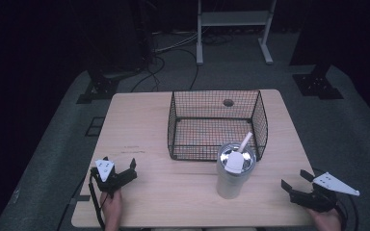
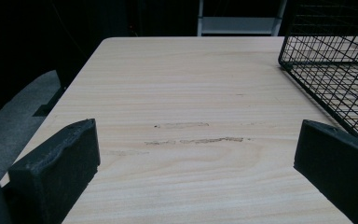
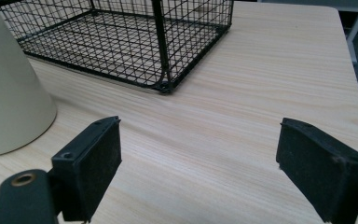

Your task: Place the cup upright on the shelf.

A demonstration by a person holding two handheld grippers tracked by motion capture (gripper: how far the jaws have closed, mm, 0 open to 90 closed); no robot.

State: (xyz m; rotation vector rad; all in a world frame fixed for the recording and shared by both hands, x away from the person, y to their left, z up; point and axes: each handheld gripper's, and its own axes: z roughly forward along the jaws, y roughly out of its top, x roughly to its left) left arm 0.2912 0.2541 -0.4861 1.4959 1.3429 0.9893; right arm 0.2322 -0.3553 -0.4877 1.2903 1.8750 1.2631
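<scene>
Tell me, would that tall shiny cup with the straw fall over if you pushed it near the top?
Probably yes. The cup is tall and narrow, standing upright on the table, so a high push could tip it. Its smooth, metal-looking side may slip in the tongs. The straw leans loosely and would likely wobble.

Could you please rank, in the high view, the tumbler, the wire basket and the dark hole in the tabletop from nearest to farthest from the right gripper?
1. Tumbler, just left of the right gripper, near the front edge.
2. Wire basket, behind the tumbler, mid-table.
3. Dark hole, beyond the basket's back wall, by the far edge.
</scene>
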